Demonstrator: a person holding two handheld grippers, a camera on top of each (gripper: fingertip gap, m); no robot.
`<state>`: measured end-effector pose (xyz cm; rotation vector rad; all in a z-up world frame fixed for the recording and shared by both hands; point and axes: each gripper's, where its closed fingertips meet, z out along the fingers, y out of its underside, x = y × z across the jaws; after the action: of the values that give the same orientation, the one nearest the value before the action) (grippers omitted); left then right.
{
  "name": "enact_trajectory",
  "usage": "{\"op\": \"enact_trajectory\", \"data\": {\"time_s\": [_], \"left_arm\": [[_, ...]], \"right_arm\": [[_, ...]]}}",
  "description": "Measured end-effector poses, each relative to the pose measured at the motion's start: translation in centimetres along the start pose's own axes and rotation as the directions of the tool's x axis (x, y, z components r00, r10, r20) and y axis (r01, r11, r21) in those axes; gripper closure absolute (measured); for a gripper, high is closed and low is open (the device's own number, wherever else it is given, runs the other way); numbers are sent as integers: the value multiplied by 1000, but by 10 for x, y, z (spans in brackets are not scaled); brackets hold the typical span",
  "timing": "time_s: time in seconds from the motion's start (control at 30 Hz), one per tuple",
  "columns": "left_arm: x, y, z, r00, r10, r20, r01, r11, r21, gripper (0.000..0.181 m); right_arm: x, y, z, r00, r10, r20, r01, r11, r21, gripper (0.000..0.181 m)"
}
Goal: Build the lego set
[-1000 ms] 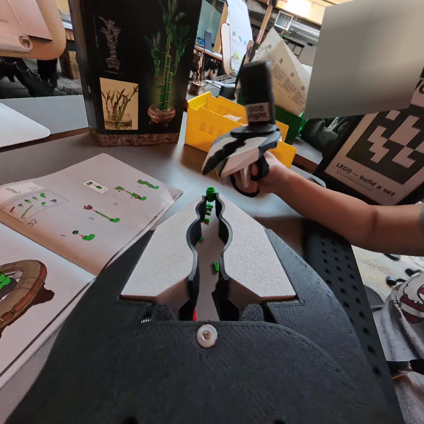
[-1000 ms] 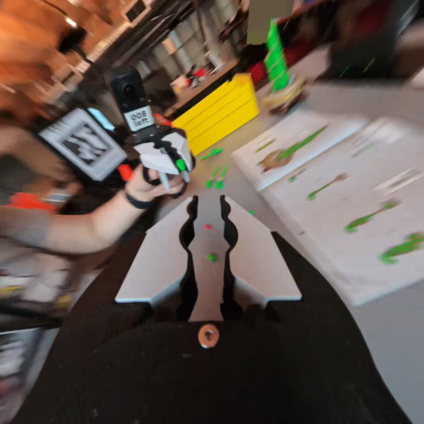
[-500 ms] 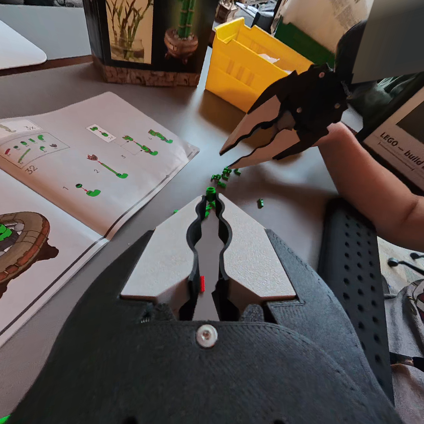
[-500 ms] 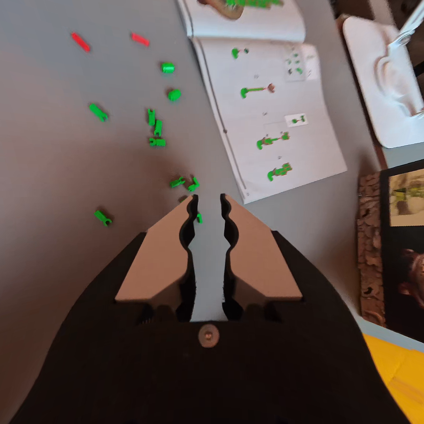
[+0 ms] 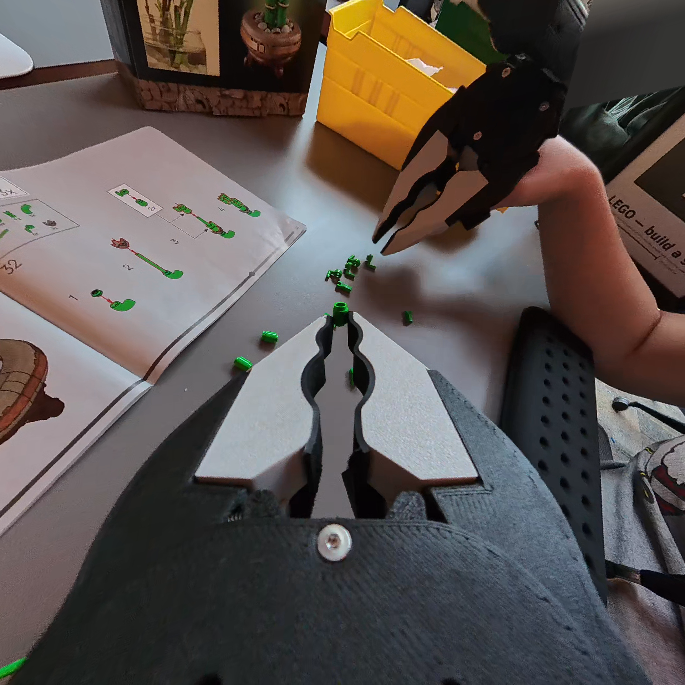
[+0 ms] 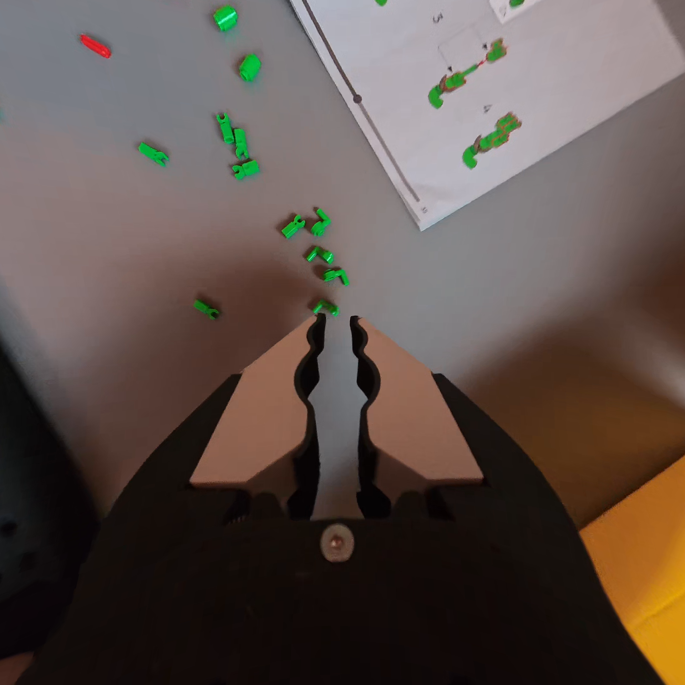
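Where grey table (image 5: 463, 352) spreads (dim), green pieces (image 6: 326, 255), booklet (image 5: 148, 237)

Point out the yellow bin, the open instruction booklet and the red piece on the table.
yellow bin (image 5: 365, 107), left wrist view, front wall.
instruction booklet (image 5: 111, 255), left wrist view, right-hand page.
red piece (image 6: 95, 46), right wrist view, its middle.

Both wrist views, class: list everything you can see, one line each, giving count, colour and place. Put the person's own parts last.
Small pieces: over a dozen, green, scattered on table.
Red pin: one, lying apart from the green ones.
Green round piece: one, pinched in left gripper's tips.
Instruction booklet: one, white, open, left.
Set box: one, dark, standing behind booklet.
Bin: one, yellow, beside box.
Table: one, grey.
Chair: one, black, perforated, right.
Left gripper: shut.
Right gripper: open, above green pieces.
Forearm: one, bare.
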<state>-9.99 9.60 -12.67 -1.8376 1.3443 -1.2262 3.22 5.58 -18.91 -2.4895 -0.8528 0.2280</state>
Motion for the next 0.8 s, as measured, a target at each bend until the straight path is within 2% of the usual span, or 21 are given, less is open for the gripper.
{"op": "enact_trajectory", "data": {"time_s": [0.13,0.27,0.4,0.5,0.67,0.8], "left_arm": [[1,2,1,1000,-8,-9,8,1000,-14,176],[4,3,2,1000,0,-14,0,1000,-24,176],[5,4,3,1000,3,-12,-3,999,-32,176],[3,6,4,1000,8,2,-8,999,-46,176],[2,9,5,1000,13,7,-12,998,-62,176],[2,10,5,1000,17,13,-16,997,-69,176]], "right_arm": [[-16,0,3,988,119,100,-116,992,-43,172],[-12,3,4,995,95,33,-92,993,-70,179],[-18,1,3,988,142,56,-137,988,-75,171],[-15,4,2,985,173,4,-172,980,-99,171],[-16,7,4,953,303,21,-298,947,-116,169],[-21,1,10,951,308,10,-305,946,-112,169]]}}
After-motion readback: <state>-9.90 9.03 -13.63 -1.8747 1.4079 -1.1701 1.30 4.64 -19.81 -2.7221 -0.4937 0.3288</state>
